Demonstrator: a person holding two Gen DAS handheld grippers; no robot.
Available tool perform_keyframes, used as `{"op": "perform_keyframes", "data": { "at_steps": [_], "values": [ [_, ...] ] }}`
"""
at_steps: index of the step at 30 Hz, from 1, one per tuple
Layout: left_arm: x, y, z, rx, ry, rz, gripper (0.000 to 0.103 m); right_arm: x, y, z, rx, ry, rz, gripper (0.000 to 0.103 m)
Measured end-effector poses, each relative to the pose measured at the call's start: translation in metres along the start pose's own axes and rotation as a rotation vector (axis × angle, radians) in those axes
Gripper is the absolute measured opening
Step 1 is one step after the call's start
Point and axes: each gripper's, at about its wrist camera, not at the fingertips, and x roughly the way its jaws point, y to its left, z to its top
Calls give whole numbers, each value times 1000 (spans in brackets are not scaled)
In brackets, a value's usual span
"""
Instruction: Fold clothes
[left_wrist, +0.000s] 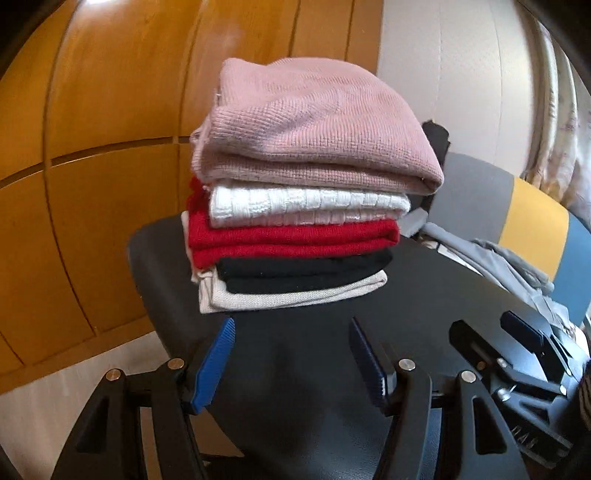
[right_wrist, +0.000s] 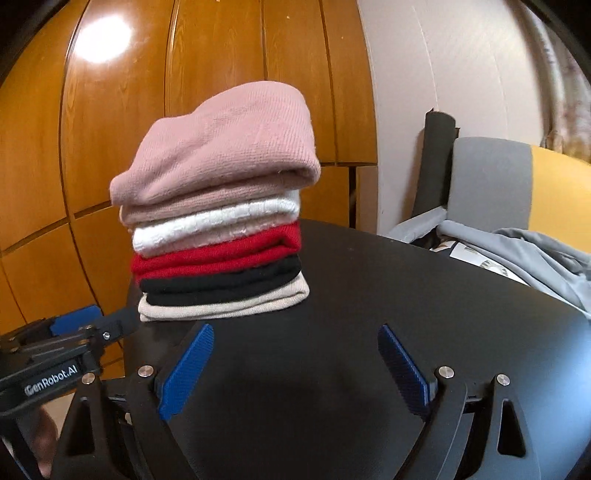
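A stack of folded knitwear stands on the black table (left_wrist: 303, 369), also seen in the right wrist view (right_wrist: 406, 295). From the top: a pink sweater (left_wrist: 310, 129) (right_wrist: 229, 147), a white ribbed one (left_wrist: 306, 206) (right_wrist: 218, 225), a red one (left_wrist: 291, 236) (right_wrist: 221, 254), a black one (left_wrist: 303, 273) (right_wrist: 221, 282) and a beige one (left_wrist: 288, 299) (right_wrist: 221, 306). My left gripper (left_wrist: 291, 332) is open and empty just in front of the stack. My right gripper (right_wrist: 295, 339) is open and empty in front of the stack's right side. The right gripper also shows in the left wrist view (left_wrist: 517, 347), and the left gripper in the right wrist view (right_wrist: 66, 332).
A wooden panelled wall (left_wrist: 92, 147) stands behind the table. To the right a grey garment (right_wrist: 517, 254) lies heaped against a grey, yellow and blue chair (left_wrist: 524, 218). A dark rolled mat (right_wrist: 436, 162) leans on the white wall (right_wrist: 461, 74).
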Motion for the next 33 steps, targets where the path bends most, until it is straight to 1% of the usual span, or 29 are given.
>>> {"op": "perform_keyframes", "data": {
  "at_steps": [3,5,6,8,12,14,18,22,28,33],
  "values": [
    [-7,6,4,11,-7,39,65,-5,8,-2,-34,-46,-27,95],
    [2,4,10,21,-5,82,65,-7,13,-5,-39,-39,-35,97],
    [2,4,8,23,1,97,65,-5,13,-8,-32,-18,-36,98],
    [2,3,1,16,28,106,65,0,9,-12,-12,21,-35,99],
    [13,5,-5,5,104,132,64,3,7,-15,0,26,-53,100],
    [17,11,-5,3,118,140,64,6,7,-16,-7,31,-63,100],
    [22,17,-8,-16,153,132,64,15,7,-17,-10,71,-73,101],
    [22,23,-11,-54,163,92,64,24,5,-18,-5,113,-86,102],
    [25,31,-13,-95,187,74,64,26,11,-20,-30,120,-101,102],
    [26,28,-14,-92,191,87,64,27,12,-21,-34,130,-105,102]
  ]
}}
